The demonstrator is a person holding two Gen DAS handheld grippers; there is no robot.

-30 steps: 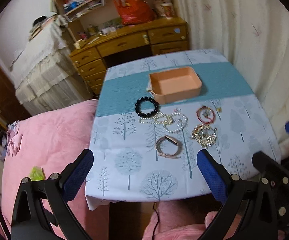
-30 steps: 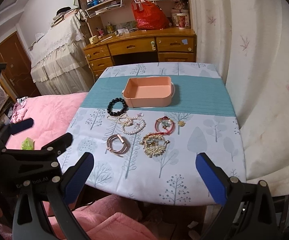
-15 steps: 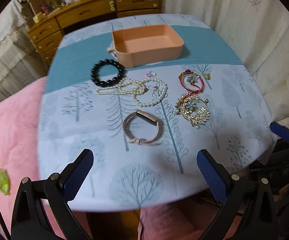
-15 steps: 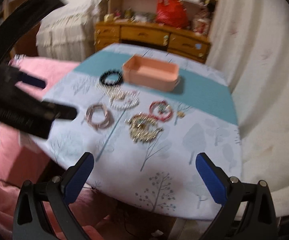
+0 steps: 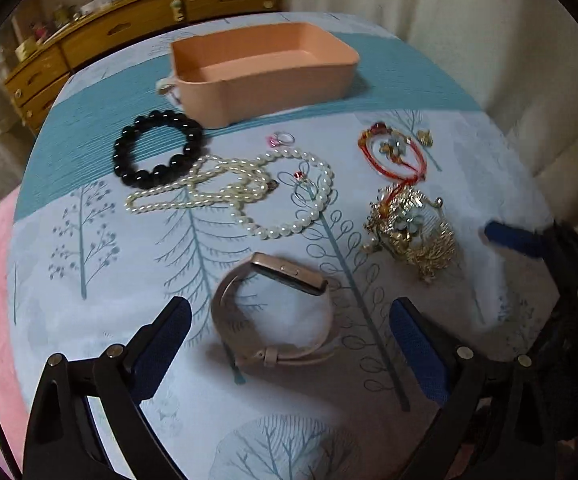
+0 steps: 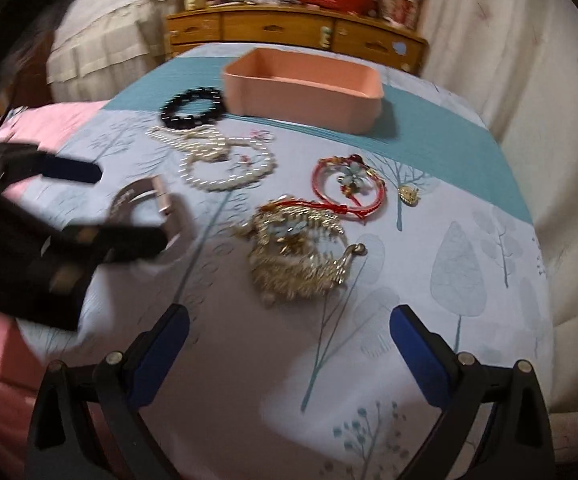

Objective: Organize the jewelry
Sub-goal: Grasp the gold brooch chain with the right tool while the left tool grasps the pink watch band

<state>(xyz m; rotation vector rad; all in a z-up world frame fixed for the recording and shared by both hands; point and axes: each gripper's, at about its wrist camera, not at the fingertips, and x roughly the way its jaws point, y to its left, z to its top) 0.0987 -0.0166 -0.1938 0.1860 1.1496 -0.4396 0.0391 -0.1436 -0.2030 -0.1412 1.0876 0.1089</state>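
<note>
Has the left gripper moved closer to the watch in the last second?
Yes. The left gripper has come forward and down over the table: the watch, formerly far ahead near the pink tray, now lies between its open jaws.

Both hand-held grippers have come down close over the table: the left hand-held gripper, wide open, now straddles the watch; the right hand-held gripper nears the gold piece.

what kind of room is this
Most likely a bedroom at home: a pink quilt lies beside the cloth-covered table, a wooden desk with drawers stands behind, and long pale curtains hang at the side.
</note>
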